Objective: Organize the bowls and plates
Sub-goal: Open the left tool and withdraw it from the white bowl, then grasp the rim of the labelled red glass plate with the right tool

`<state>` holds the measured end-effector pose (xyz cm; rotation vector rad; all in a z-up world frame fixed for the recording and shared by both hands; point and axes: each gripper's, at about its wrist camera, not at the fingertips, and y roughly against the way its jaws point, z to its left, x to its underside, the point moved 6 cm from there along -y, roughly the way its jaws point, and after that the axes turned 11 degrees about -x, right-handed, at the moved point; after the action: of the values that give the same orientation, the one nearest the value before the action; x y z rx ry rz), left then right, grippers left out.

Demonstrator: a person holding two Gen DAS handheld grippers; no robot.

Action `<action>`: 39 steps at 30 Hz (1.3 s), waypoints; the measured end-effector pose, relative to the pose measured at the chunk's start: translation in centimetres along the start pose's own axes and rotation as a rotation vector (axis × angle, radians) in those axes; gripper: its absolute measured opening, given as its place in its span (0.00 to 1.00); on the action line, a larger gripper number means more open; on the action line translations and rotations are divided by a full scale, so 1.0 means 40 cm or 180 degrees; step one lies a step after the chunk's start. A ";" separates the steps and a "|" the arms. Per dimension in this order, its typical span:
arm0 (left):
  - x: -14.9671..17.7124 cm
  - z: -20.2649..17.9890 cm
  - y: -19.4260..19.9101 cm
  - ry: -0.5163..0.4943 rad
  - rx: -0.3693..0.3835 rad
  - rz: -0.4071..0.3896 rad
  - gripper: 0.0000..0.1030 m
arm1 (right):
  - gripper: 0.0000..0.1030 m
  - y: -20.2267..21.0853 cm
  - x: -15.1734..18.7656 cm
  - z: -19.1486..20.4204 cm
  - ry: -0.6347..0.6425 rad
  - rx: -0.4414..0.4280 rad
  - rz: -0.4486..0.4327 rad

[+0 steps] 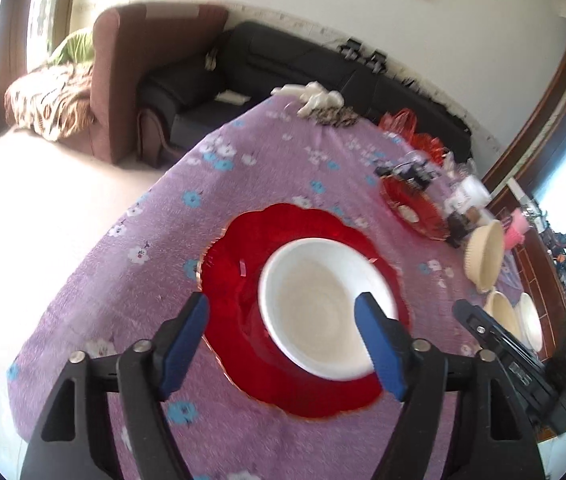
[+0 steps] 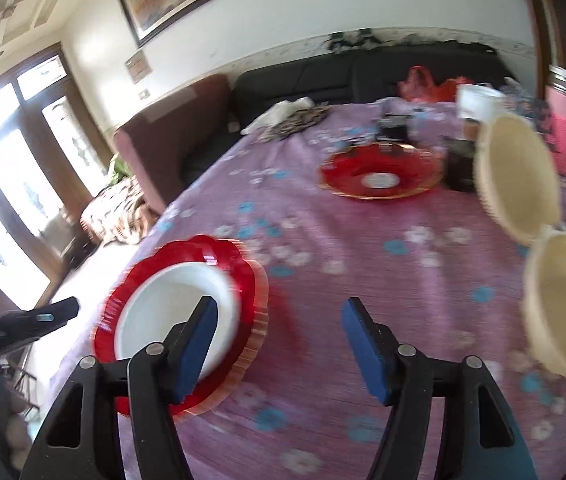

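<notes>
A: Where are the dishes sitting right now?

B: A white bowl [image 1: 325, 306] is resting inside a red scalloped plate [image 1: 227, 276] near the left edge of the tabletop [image 1: 131, 304], which is wearing a purple floral cloth. A second red plate [image 2: 379, 178] is lying farther in, toward the far end, and two cream woven baskets [image 2: 517, 184] are leaning along the right edge.

A: And what are the hands holding?

B: Nothing, as far as I can see. The left gripper [image 1: 283, 320] is hanging released over the bowl, its blue pads spread wide and pressing on no rim. The right gripper [image 2: 279, 324] is likewise standing released with only cloth between its pads; its left pad is merely overlapping the bowl in the view.

A: So the step in hand is letting go of the stacked pair?

B: That is how I am reading it: the bowl is looking settled in the plate, so the hands are probably clearing away. Doing it well is meaning lifting clear before swinging sideways, so no pad is clipping the bowl's rim and skating it off the slick plate. The plate is sitting close to the tabletop's left edge, so any nudge that way is risking a fall
</notes>
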<state>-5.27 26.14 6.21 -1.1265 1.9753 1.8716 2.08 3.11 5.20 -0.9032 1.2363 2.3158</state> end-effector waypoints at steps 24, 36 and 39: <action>0.153 -0.206 0.074 -0.0572 0.0354 -0.0179 0.78 | 0.68 -0.057 -0.086 -0.247 -0.0765 0.0306 -0.0043; 0.070 -0.169 0.030 -0.0462 0.0542 -0.0180 0.79 | 0.68 -0.273 -0.270 -0.366 -0.1243 0.0610 0.0128; 0.064 -0.160 0.007 -0.0458 0.0549 -0.0140 0.79 | 0.68 -0.314 -0.277 -0.409 -0.1501 0.0590 0.0157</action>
<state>-4.97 19.26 6.02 -0.9517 1.9713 1.6735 23.41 -3.84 -1.54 -0.2429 1.2409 2.2246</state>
